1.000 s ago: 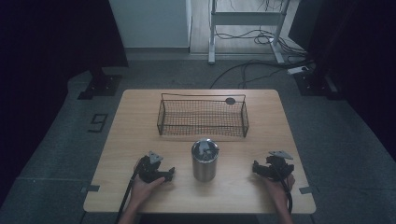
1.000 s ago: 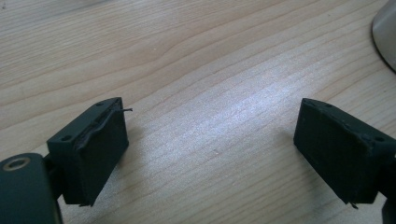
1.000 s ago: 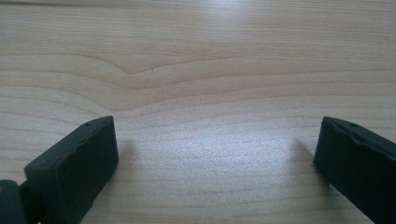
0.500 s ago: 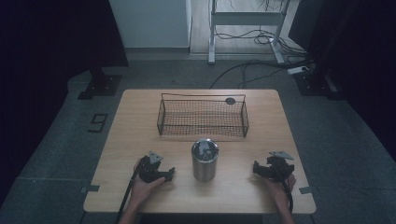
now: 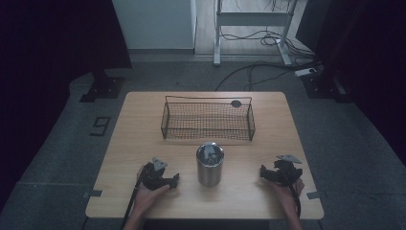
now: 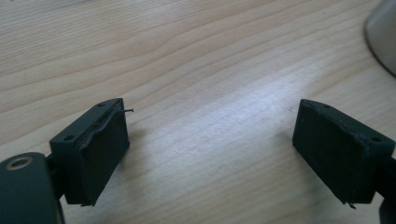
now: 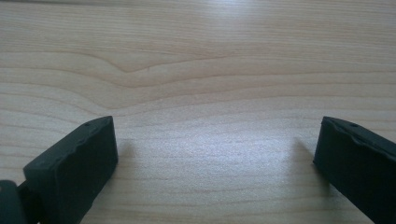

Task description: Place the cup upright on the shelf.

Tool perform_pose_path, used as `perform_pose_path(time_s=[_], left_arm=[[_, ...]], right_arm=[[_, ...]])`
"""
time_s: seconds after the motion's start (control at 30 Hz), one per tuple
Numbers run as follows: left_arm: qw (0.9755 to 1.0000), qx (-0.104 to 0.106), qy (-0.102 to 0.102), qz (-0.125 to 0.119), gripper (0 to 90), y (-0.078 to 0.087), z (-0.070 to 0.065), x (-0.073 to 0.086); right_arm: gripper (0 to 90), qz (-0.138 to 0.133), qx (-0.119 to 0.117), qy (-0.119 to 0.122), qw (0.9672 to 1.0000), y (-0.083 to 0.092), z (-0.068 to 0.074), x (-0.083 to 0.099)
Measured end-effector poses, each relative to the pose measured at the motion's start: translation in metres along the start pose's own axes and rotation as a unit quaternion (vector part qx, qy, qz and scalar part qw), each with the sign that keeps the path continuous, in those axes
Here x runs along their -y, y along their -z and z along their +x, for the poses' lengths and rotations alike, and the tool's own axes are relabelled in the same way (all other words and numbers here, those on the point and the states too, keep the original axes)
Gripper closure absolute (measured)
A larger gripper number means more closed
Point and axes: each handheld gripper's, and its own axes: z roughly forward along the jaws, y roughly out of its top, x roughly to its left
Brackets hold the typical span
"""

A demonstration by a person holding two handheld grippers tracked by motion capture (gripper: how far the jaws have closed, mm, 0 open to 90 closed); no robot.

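A light wooden table (image 5: 143, 139) stands on grey carpet in a dim room, cables trailing on the floor behind it. A metal cup (image 5: 209, 164) stands near the front edge, between the left gripper (image 5: 175, 179) and right gripper (image 5: 263, 172), just in front of a wire basket (image 5: 208, 120). Both grippers rest on the wood, jaws spread wide, holding nothing. The left gripper view catches the cup's base at its edge.
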Motion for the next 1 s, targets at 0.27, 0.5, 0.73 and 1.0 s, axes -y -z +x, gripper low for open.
perform_pose_path(time_s=[0.27, 0.5, 0.73, 1.0], left_arm=[[0.9994, 0.018, 0.007, -0.03, 8.9, 0.017, -0.004, -0.006], [0.9964, 0.026, 0.033, -0.073, 8.5, 0.039, -0.006, -0.008], [0.995, 0.041, 0.017, -0.089, 5.3, 0.052, -0.014, -0.013], [0.9923, 0.066, 0.006, -0.104, 3.3, 0.065, -0.022, -0.019]], right_arm=[[0.0, -0.001, 0.004, -0.002, 1.0, 0.0, -0.001, 0.0], [0.0, 0.0, 0.001, -0.001, 1.0, -0.001, 0.0, -0.001], [0.0, 0.0, 0.0, 0.002, 1.0, -0.002, 0.0, -0.002], [0.0, 0.0, 0.0, 0.001, 1.0, -0.002, 0.0, -0.002]])
